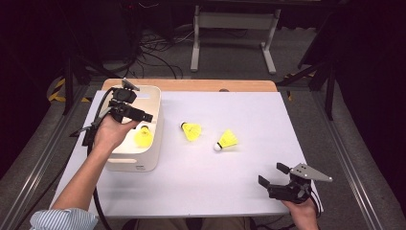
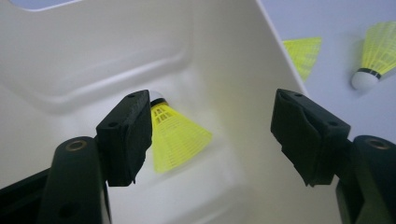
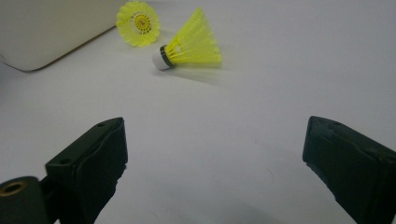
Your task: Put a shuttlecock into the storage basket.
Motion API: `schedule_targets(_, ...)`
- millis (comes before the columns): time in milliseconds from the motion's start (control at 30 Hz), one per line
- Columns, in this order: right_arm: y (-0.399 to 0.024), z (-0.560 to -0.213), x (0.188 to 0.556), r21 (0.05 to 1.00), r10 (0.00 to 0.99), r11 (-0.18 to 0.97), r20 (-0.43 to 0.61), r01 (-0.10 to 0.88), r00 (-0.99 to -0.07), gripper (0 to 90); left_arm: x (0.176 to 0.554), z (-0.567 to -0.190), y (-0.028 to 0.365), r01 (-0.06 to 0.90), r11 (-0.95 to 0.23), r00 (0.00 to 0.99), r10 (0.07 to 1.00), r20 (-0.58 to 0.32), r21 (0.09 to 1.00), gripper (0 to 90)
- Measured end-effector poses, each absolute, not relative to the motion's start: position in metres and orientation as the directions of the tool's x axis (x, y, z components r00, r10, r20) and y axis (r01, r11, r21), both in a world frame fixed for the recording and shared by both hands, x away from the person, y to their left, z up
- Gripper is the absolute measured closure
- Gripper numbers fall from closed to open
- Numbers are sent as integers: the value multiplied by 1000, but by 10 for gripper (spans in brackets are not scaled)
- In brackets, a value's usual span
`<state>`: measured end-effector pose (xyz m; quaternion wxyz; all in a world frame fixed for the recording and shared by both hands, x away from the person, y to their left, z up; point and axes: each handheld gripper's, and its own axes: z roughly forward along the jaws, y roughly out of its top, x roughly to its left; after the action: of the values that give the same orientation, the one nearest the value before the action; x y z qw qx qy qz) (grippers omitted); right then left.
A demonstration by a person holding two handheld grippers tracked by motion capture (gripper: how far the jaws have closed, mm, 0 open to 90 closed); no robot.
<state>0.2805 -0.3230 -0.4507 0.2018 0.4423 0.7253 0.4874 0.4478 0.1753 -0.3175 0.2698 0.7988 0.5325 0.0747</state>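
A yellow shuttlecock [image 1: 143,137] lies inside a white bin [image 1: 139,160] at the table's left. My left gripper [image 1: 143,117] hovers over the bin, open and holding nothing. In the left gripper view the same shuttlecock [image 2: 180,140] rests on the bin floor, just beyond the left jaw, cork end away from me. Two more yellow shuttlecocks lie on the white table: one [image 1: 192,131] beside the bin, one [image 1: 227,141] with a white cork to its right. My right gripper [image 1: 272,173] stands open near the front right edge, well short of them.
The bin's inner wall [image 2: 224,60] rises close around the left gripper [image 2: 212,126]. In the right gripper view, bare white table [image 3: 261,93] stretches between the right gripper [image 3: 215,154] and the two shuttlecocks [image 3: 137,22] [image 3: 191,44]. A wooden strip [image 1: 191,85] borders the far edge.
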Motion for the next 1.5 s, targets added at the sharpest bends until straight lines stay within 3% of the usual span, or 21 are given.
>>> schedule_targets(967,-321,-450,277,889,827,143,135,435,-546,70,424,-301,151,754,-338,521,830,-199,564,338)
schedule_targets(1500,-321,-450,278,887,826,149,131,437,-548,73,418,-294,114,691,-431,604,786,-135,580,362)
